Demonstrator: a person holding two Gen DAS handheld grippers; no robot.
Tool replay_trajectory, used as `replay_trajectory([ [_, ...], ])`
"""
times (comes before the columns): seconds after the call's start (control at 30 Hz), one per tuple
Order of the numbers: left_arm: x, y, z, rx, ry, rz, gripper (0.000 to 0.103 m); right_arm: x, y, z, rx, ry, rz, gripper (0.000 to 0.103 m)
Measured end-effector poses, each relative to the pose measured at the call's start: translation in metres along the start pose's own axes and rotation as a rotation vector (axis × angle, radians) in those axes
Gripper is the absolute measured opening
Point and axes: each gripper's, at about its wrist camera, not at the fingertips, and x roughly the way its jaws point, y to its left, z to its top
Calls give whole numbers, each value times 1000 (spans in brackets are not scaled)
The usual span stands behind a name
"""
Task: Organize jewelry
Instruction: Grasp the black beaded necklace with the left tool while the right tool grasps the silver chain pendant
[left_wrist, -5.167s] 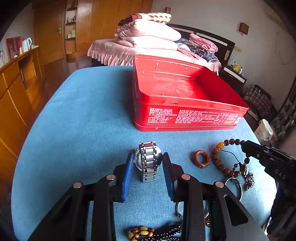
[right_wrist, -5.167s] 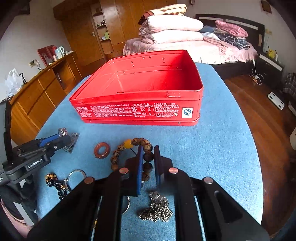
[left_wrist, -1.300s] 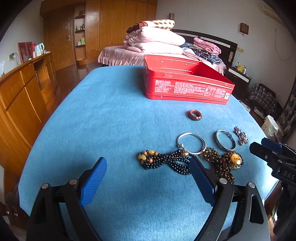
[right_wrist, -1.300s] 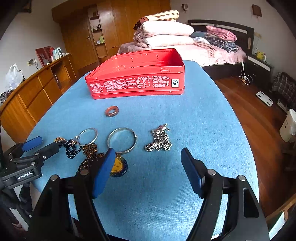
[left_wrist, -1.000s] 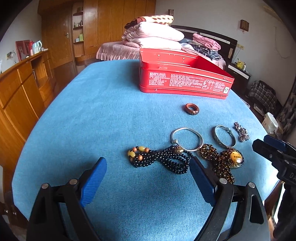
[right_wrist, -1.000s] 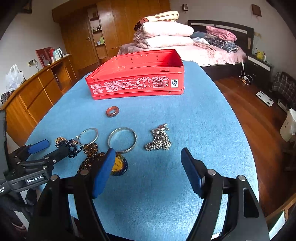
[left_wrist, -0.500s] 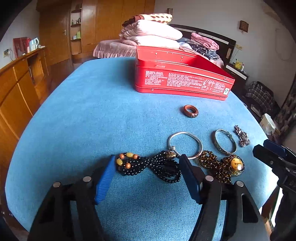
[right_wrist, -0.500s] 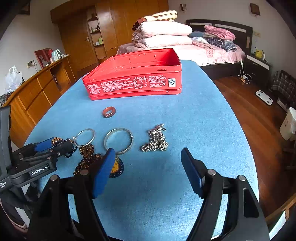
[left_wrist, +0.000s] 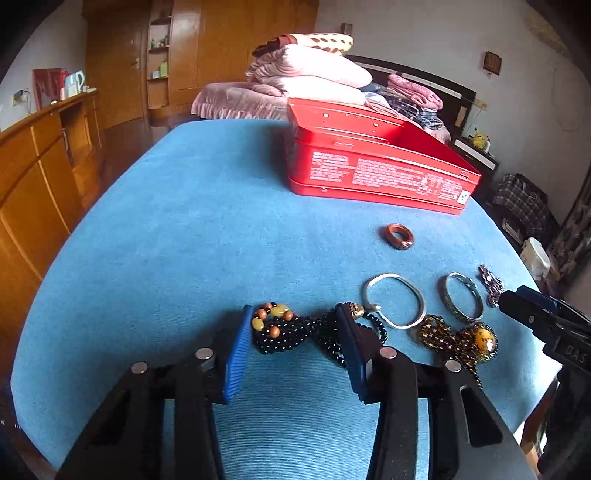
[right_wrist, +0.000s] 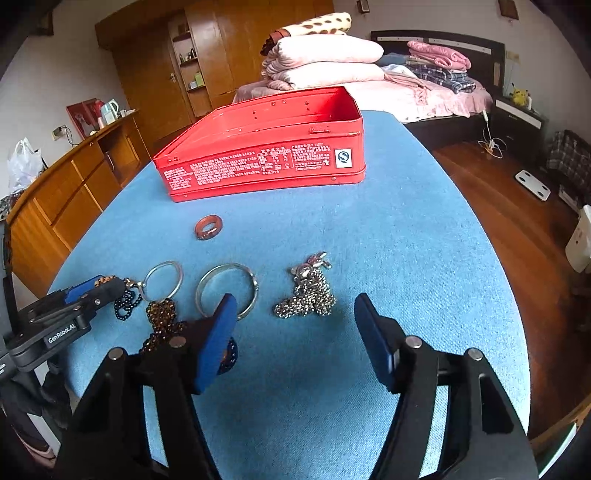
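While both tongs (left_wrist: 291, 334) (right_wrist: 291, 332) gape, jewelry strews the blue tablecloth (left_wrist: 184, 240); bedroom beyond.

A blue-covered table (left_wrist: 177, 229) carries an open red tin (right_wrist: 266, 162) at the far side. Nearer lie a brown ring (right_wrist: 208, 226), two silver bangles (right_wrist: 226, 290), bead strands (left_wrist: 291, 330) and a chain (right_wrist: 308, 295).

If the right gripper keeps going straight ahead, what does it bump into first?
Probably the silver chain pile, which lies just ahead between the open fingers of the right gripper. Depth is hard to judge.
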Motion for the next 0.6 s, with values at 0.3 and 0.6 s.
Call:
replay_trajectory([
  [0.3, 3, 12, 5, -11, -9, 20, 51, 17, 2, 7, -26, 17, -43, 44],
  [0.6, 13, 5, 6, 55, -17, 45, 71, 21, 6, 6, -68, 7, -75, 39],
])
